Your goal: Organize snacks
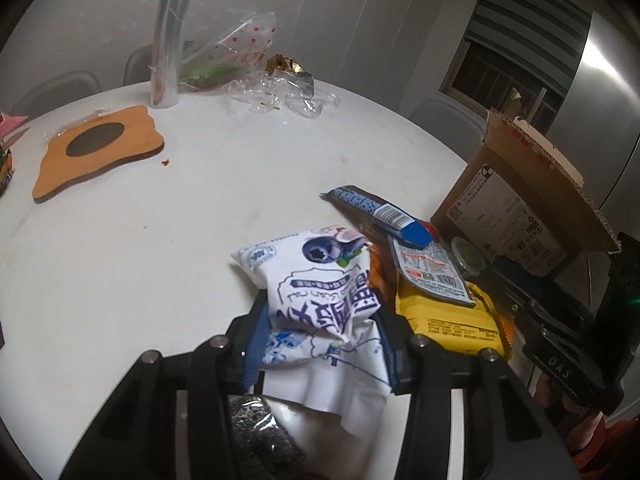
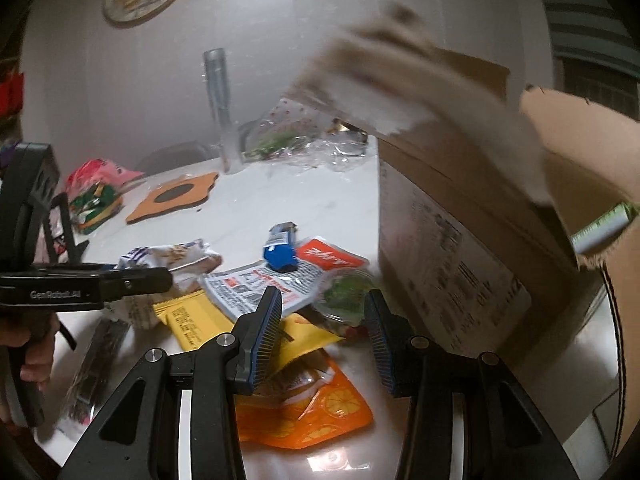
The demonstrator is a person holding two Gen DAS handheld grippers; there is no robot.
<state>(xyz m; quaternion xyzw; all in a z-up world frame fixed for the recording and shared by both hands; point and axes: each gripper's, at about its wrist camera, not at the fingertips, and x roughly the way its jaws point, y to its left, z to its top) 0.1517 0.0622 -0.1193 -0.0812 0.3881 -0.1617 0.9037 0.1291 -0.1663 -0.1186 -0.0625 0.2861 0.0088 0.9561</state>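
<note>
My left gripper [image 1: 320, 304] is shut on a white blueberry snack pack [image 1: 316, 280] and holds it over the white table [image 1: 160, 240]. Right of it lies a pile of snacks: a yellow packet [image 1: 448, 316], a red and white packet [image 1: 428, 268] and a blue bar [image 1: 380, 210]. In the right wrist view my right gripper [image 2: 322, 312] is open above the pile, over the yellow packet [image 2: 192, 316], an orange pouch [image 2: 316, 408] and a clear cup of greens [image 2: 344, 296]. The left gripper [image 2: 120, 280] shows at the left with the blueberry pack [image 2: 176, 256].
An open cardboard box [image 2: 460, 248] stands at the right, its flap blurred; it also shows in the left wrist view [image 1: 500, 200]. A wooden trivet [image 1: 96, 148], a clear wrapped tube [image 1: 172, 40] and crumpled plastic bags [image 1: 280, 92] lie at the back. More snack bags [image 2: 96, 196] sit far left.
</note>
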